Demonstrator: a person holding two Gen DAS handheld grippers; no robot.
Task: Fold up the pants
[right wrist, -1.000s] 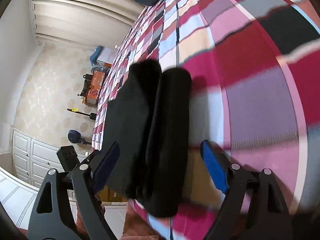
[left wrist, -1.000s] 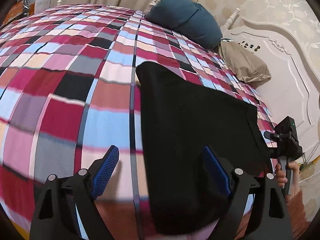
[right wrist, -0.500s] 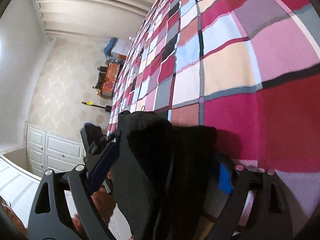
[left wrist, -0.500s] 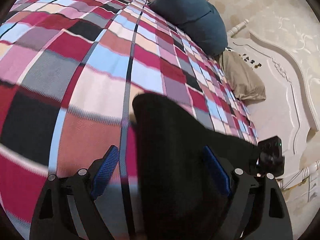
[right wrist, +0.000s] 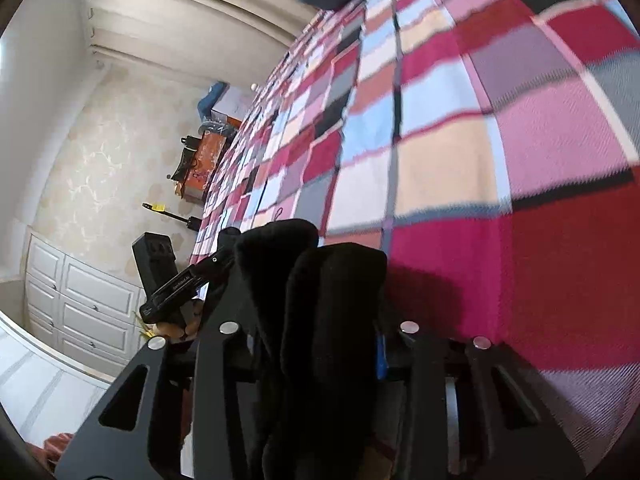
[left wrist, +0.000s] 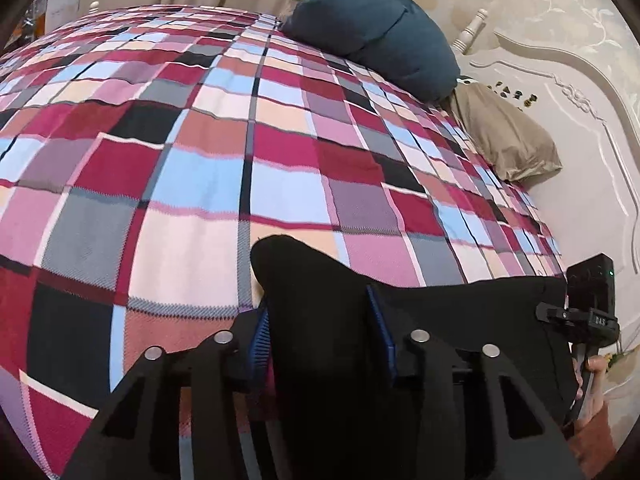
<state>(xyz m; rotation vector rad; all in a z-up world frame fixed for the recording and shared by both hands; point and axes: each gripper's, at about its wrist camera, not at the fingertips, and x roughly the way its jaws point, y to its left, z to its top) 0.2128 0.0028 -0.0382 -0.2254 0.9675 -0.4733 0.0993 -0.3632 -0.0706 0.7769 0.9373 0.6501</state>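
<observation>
Black folded pants [left wrist: 460, 320] lie at the near edge of a checked blanket [left wrist: 200, 160] on a bed. My left gripper [left wrist: 320, 332] is closing on their left end, blue pads pressing a raised bunch of the cloth from both sides. My right gripper [right wrist: 316, 344] is closing on the other end, where thick black folds [right wrist: 332, 280] fill the space between its fingers and hide the left pad. Each tool's body shows in the other's view: the right one [left wrist: 588, 304] with a hand under it, the left one [right wrist: 160, 276].
A dark blue pillow [left wrist: 376, 32] and a tan pillow [left wrist: 508, 136] lie by the white headboard [left wrist: 580, 100]. Curtains hang behind the bed. White cabinets [right wrist: 88, 300] and an orange item [right wrist: 208, 160] stand past the bed's edge.
Both grippers stood wide open around the pants' ends and have now narrowed onto the cloth. The left one slid in along the pants, and the cloth has bunched up between its pads.
</observation>
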